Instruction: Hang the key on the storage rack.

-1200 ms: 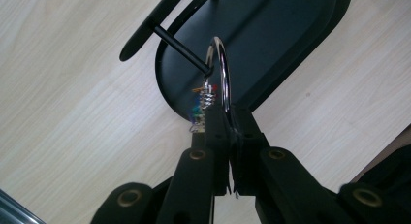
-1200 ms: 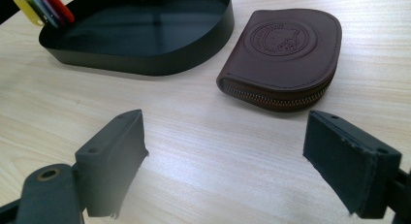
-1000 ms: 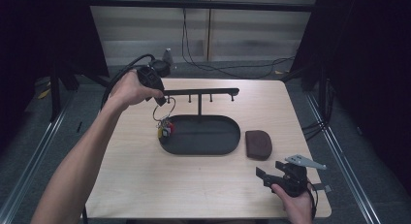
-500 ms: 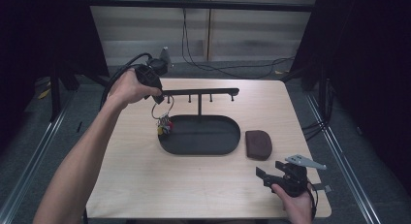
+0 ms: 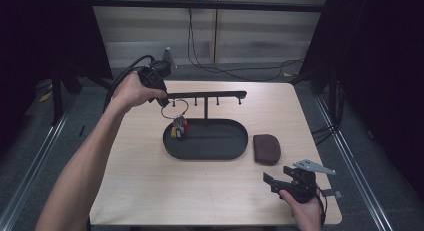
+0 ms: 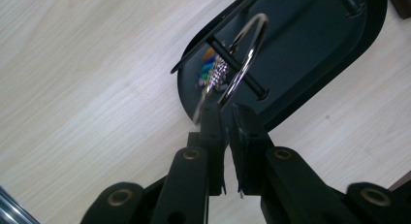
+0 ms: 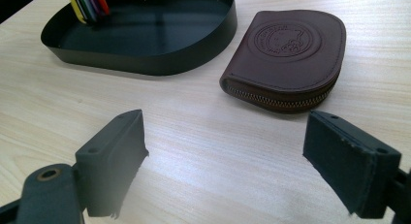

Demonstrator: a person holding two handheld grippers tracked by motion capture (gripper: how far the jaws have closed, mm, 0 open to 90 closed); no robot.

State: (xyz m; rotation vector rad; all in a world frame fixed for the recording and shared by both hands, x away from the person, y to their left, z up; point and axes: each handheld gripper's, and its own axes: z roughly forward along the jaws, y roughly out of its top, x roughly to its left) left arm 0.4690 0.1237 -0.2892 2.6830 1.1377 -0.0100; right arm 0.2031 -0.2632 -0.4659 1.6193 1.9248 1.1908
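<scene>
Right gripper [image 5: 280, 183] sits at the near table [image 5: 150, 191] edge, jaws wide apart on nothing, aimed at the brown pouch [image 7: 286, 59] lying just right of the tray [image 5: 235, 150]. Farther off, the key ring [image 6: 245, 54] hangs on the leftmost peg [image 6: 237, 69] of the rack [image 5: 210, 95], keys [image 5: 179, 128] dangling over the tray's left end. Left gripper [image 6: 227, 118] is at the ring; its jaws have just been opening, a narrow gap now, and the ring's lower arc sits at the tips without clear pad pressure. Risk, as I judge it: if the hand pulls back while a pad still snags the wire, the ring could ride off the short peg and drop, keys clattering into the tray or tipping the rack. Hard to tell whether the ring is seated fully on the peg; jaw tips blurred, the hand covers the rack's left end from above.
</scene>
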